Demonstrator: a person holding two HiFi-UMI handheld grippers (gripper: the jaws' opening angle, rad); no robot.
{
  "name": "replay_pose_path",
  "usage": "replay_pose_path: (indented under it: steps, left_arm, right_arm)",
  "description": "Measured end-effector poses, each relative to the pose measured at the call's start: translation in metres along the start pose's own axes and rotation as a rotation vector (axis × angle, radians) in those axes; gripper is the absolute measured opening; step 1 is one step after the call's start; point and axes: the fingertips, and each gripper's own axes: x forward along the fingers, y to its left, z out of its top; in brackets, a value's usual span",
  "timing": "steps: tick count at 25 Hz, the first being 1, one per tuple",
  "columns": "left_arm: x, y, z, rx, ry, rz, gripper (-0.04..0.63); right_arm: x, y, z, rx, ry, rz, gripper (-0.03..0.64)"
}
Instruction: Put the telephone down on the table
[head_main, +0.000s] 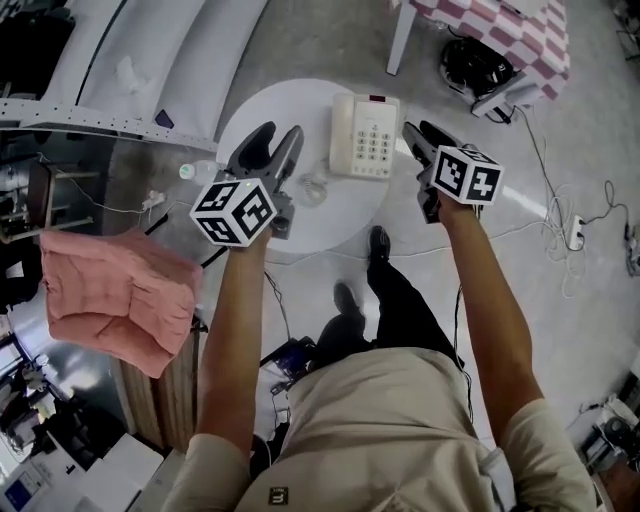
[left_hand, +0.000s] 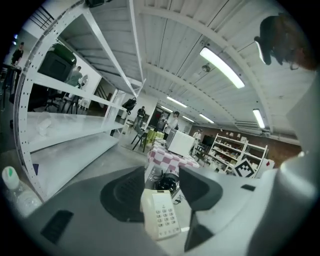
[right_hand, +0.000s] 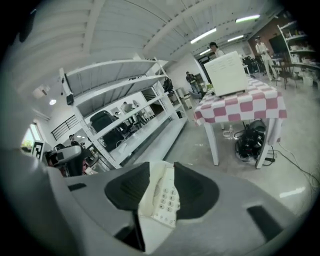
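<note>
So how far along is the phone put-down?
Done: the cream push-button telephone lies flat on the round white table. In hand: nothing; the left gripper and right gripper hang either side of it, jaws apart and empty. Left: nothing visible, the job looks complete.

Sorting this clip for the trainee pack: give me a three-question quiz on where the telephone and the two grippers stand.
1. True or false: the telephone rests on the round white table.
2. The left gripper has its jaws: A shut on the telephone, B open and empty, C shut tight together.
3. Fill in: in the head view, the right gripper hovers at the telephone's ___ side.
Key: 1 true; 2 B; 3 right.
</note>
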Motion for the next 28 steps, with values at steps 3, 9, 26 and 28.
replay_pose_path:
  steps: [3, 9, 26, 28]
  left_arm:
    - [-0.028, -0.025, 0.025, 0.045, -0.047, -0.036, 0.146]
    - [-0.087, -0.078, 0.057, 0.155, -0.082, -0.098, 0.023]
    - [-0.256, -0.190, 0.113, 0.307, -0.168, -0.196, 0.011]
    - [-0.274, -0.195, 0.115, 0.313, -0.176, -0.202, 0.011]
  right_arm:
    - [-0.032, 0.037, 0.023, -0.066, -0.055, 0.049, 0.053]
    - [-0.101, 0.116, 0.055, -0.204, -0.144, 0.154, -0.005]
    - [-0.286, 0.265, 0.059, -0.558, -0.272, 0.207, -0.008]
    - [-0.302, 0.275, 0.054, -0.561, -0.282, 0.207, -0.008]
